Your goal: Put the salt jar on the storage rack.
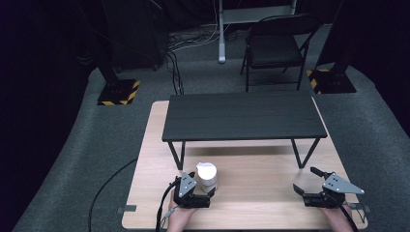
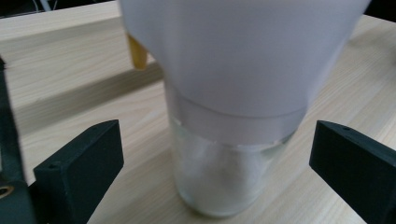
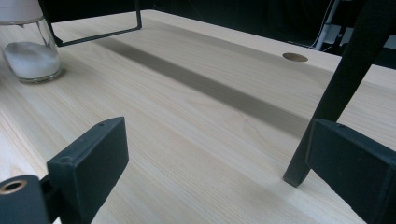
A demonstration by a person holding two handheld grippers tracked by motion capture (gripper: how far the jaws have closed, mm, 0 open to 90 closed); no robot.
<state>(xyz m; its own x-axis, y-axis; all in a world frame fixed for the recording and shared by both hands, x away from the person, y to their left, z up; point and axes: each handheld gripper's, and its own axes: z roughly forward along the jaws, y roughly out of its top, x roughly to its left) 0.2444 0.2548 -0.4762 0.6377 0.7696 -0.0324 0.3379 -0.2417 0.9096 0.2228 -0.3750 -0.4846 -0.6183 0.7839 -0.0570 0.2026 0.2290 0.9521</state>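
Near the table's front edge, the left gripper (image 2: 212, 163) brackets, jaws apart, a top-heavy clear glass jar with a white cap (image 2: 233, 140) (a nudge could topple it); the right gripper (image 1: 316, 186) idles, gaping.

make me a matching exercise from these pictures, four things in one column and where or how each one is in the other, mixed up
Things:
1. jar
2. left gripper
3. right gripper
4. chair

States:
A. open, nothing between its jaws
B. on the floor beyond the table
C. open, jaws on either side of the jar
D. upright on the table, white powder inside

Pairs: 1-D, 2-C, 3-A, 4-B
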